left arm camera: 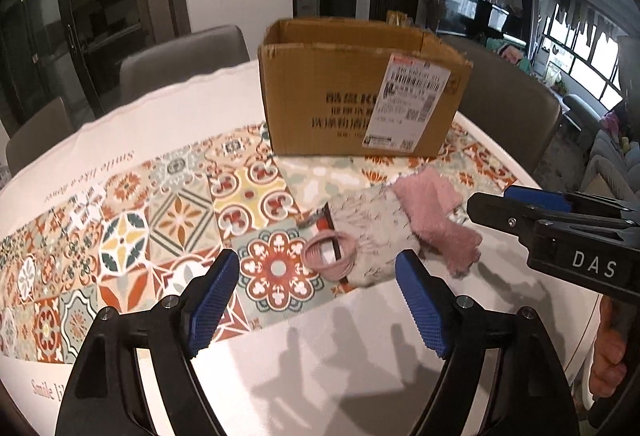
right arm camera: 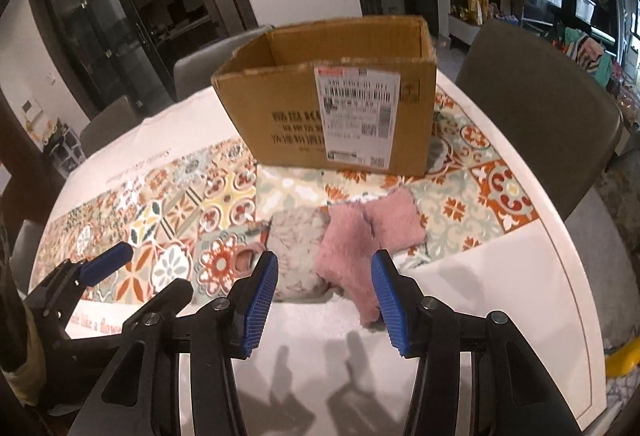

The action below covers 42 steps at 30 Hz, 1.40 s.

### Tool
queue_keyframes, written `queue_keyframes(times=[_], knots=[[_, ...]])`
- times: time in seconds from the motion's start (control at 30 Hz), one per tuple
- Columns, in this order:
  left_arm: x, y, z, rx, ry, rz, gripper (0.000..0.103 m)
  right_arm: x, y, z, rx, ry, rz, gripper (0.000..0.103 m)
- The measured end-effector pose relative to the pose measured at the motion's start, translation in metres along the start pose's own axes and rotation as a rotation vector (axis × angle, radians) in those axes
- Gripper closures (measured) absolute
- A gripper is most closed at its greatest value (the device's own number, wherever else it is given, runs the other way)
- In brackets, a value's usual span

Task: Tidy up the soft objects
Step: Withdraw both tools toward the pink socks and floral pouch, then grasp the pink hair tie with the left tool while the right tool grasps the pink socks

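The left gripper (left arm camera: 318,300) hangs low over the table (left arm camera: 340,356) with its two blue fingers (left arm camera: 212,300) spread wide apart and nothing between them. Just past its fingertips lies a small heap of soft things. A fuzzy white sock (left arm camera: 372,232) is in the middle. A pink fuzzy sock (left arm camera: 436,220) lies across it, toward the right finger. Toward the left finger sits a little pink thing (left arm camera: 326,260); it may be a rolled sock, but it is hard to tell.

The right gripper (right arm camera: 324,300) is also low, fingers (right arm camera: 390,304) open wide and empty. The pink fuzzy sock (right arm camera: 352,256) lies right in front of the gap, its end close to the right finger. One finger hides part of the white sock (right arm camera: 298,248).

Farther ahead of both stands an open cardboard box (left arm camera: 360,92). Its inside floor is hidden.
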State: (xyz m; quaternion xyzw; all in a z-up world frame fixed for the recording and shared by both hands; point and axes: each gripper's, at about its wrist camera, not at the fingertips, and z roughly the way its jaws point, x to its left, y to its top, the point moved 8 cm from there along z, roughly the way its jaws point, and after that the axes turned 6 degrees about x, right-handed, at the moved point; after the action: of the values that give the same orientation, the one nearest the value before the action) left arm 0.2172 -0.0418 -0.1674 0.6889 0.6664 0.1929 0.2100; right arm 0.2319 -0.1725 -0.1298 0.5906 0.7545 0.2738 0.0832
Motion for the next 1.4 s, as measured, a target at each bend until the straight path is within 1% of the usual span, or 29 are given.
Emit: queue_keyframes(times=[0.27, 0.5, 0.63, 0.8, 0.93, 1.1, 1.23, 1.33, 1.4], knots=[[0.001, -0.007, 0.028, 0.068, -0.02, 0.0, 0.023, -0.006, -0.014, 0.027, 0.076, -0.018, 0.004, 0.053], [-0.001, -0.008, 0.053, 0.121, -0.067, -0.016, 0.023, -0.01, -0.02, 0.046, 0.124, -0.024, 0.013, 0.053], [-0.001, -0.006, 0.062, 0.132, -0.077, -0.023, 0.023, -0.011, -0.021, 0.056, 0.148, -0.014, 0.021, 0.053], [-0.001, -0.001, 0.073, 0.14, -0.083, -0.028, 0.023, -0.016, -0.018, 0.064, 0.159, -0.014, 0.041, 0.053], [0.001, 0.001, 0.084, 0.154, -0.095, -0.057, 0.023, -0.02, -0.014, 0.071, 0.162, -0.02, 0.05, 0.053], [0.001, -0.002, 0.095, 0.175, -0.094, -0.062, 0.023, -0.024, -0.01, 0.079, 0.174, -0.026, 0.057, 0.053], [0.0, -0.006, 0.102, 0.188, -0.106, -0.074, 0.023, -0.021, -0.008, 0.083, 0.174, -0.011, 0.052, 0.053], [0.0, -0.008, 0.105, 0.188, -0.108, -0.079, 0.025, -0.02, -0.008, 0.084, 0.172, -0.011, 0.045, 0.053], [-0.001, -0.01, 0.107, 0.192, -0.117, -0.078, 0.031, -0.018, -0.007, 0.084, 0.168, -0.01, 0.034, 0.053]])
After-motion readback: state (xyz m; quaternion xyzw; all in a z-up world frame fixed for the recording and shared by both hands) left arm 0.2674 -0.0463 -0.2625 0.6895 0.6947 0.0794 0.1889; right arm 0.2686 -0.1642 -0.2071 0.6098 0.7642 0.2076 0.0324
